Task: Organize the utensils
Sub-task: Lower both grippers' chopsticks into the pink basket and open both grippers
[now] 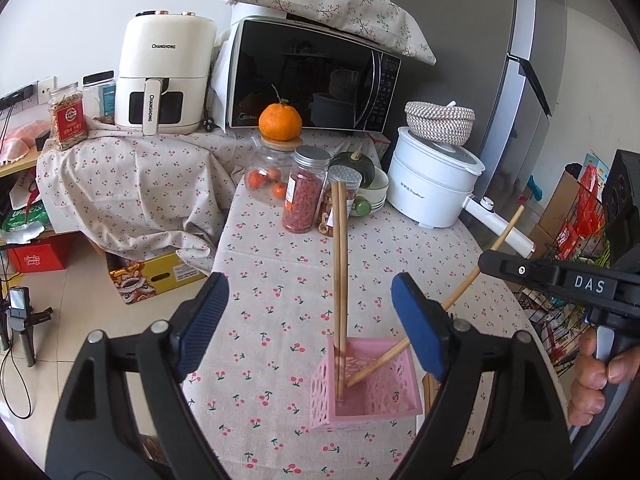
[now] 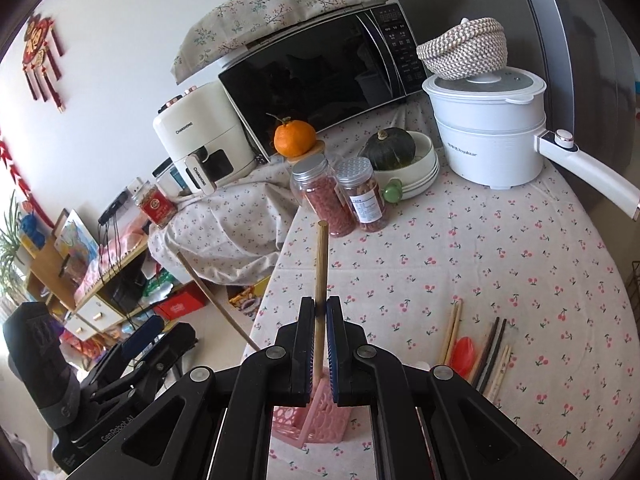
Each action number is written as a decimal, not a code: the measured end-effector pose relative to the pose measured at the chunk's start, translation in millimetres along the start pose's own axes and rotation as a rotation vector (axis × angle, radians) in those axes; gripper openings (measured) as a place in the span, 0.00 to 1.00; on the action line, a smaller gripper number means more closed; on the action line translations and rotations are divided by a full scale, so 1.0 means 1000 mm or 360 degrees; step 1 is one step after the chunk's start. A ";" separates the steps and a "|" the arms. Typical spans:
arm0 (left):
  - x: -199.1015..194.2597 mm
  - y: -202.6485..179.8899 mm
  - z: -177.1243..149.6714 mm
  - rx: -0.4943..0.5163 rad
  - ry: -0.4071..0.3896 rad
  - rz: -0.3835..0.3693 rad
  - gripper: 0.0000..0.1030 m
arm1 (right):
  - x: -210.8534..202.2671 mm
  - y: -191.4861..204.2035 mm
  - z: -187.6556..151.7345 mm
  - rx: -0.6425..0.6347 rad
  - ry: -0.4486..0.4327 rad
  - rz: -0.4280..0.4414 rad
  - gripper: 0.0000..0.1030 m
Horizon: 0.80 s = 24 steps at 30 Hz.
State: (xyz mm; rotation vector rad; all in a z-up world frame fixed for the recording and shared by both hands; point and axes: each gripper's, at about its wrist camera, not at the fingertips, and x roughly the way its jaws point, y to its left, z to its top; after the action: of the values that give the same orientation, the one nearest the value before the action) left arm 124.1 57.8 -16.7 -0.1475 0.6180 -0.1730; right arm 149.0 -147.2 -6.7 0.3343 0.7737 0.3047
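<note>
The right gripper (image 2: 319, 320) is clamped on a wooden chopstick (image 2: 321, 272) mid-shaft, its lower end below the fingers inside the pink basket (image 1: 372, 384); light, stiff, smooth — liable to pivot; the left gripper (image 1: 308, 320) gapes wide, empty, above the basket.

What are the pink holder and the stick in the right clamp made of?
The pink holder looks like moulded plastic: uniform matte colour, walls pierced with a lattice of holes. The stick, a chopstick gripped by the right gripper, looks like wood or bamboo: plain tan, unvarnished; which one is unclear.
</note>
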 end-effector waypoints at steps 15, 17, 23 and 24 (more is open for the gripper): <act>0.004 0.008 -0.009 -0.0097 0.0226 -0.0038 0.85 | -0.033 -0.018 0.005 0.0125 -0.0089 0.0079 0.64; -0.001 0.008 -0.008 -0.0107 0.0234 -0.0045 0.88 | -0.047 -0.018 0.005 0.0122 -0.0130 0.0080 0.70; -0.017 0.004 -0.011 -0.0119 0.0286 -0.0060 0.92 | -0.084 -0.031 0.001 0.0087 -0.0204 -0.0005 0.80; -0.019 0.002 -0.011 -0.0119 0.0301 -0.0070 0.92 | -0.089 -0.034 -0.001 0.0079 -0.0210 -0.0038 0.82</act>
State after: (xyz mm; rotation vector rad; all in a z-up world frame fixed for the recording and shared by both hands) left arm 102.4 62.7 -15.1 -0.2189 0.8101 -0.2080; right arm 93.3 -212.4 34.6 0.3880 0.6557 0.2383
